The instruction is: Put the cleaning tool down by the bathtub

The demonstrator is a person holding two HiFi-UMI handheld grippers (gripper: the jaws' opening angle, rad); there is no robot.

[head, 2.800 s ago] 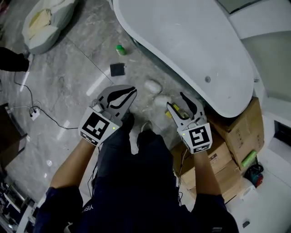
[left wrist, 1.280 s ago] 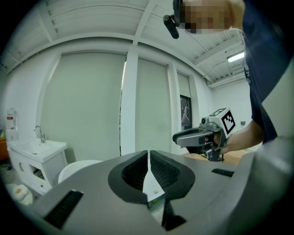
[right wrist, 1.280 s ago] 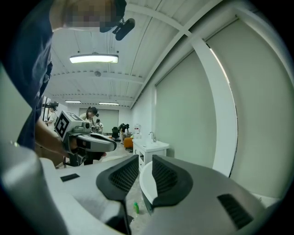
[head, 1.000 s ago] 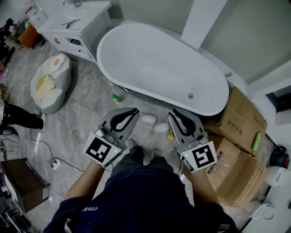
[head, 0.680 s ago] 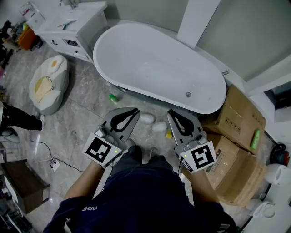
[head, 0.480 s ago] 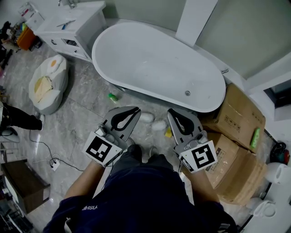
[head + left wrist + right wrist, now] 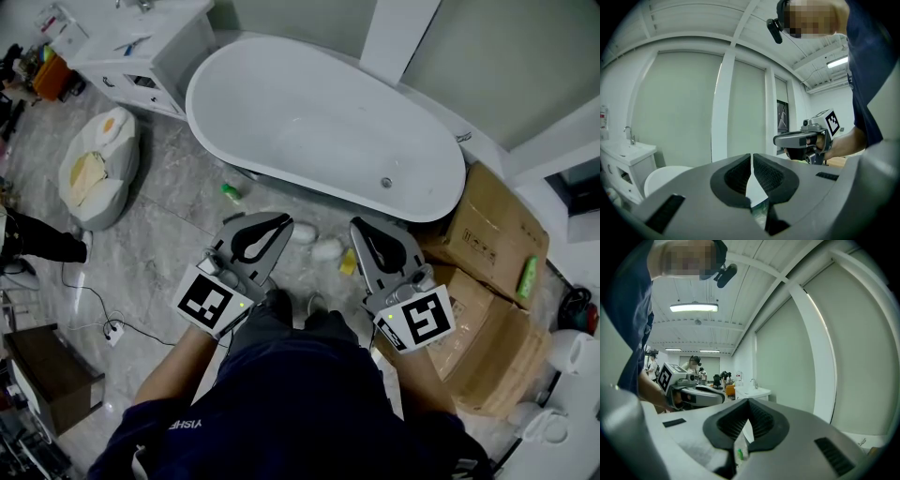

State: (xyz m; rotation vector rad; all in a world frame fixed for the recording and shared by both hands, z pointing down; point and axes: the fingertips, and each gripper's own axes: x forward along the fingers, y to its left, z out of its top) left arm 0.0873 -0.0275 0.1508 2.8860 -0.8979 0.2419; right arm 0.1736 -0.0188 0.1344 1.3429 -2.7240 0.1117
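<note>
1. Far left: a cushion [image 7: 94, 159] and a cable [image 7: 89, 323] lie on the floor [image 7: 159, 234], well apart from the tub [image 7: 319, 122]. The cable is a trip risk if the person backs off that way.
2. A green bottle [image 7: 231, 192] lies on the floor just beside the tub's near wall. It is loose, so a foot could send it rolling under the tub.
3. Left gripper [image 7: 281, 223]: jaws pressed together, with nothing between them in its own view. It hangs above the floor in front of the tub.
4. White lumps [image 7: 302, 232] sit between the two grippers, near the tub. I can't tell what they are. The shoes [image 7: 278, 302] are close to them, so a step forward could kick them into the tool.
5. Cleaning tool [image 7: 348, 262]: my read is the small yellow item on the floor near the tub wall, just right of the lumps. It is too small to confirm. If that's it, the placement looks done.
6. Right gripper [image 7: 360, 230]: jaws pressed together and empty in its own view. In the head view it partly overlaps the tool, so a careless swing down could knock the tool away from the tub.
7. Right: boxes [image 7: 492, 234] stand against the tub's end. Space there is tight, and an elbow could catch them when the person turns.
</note>
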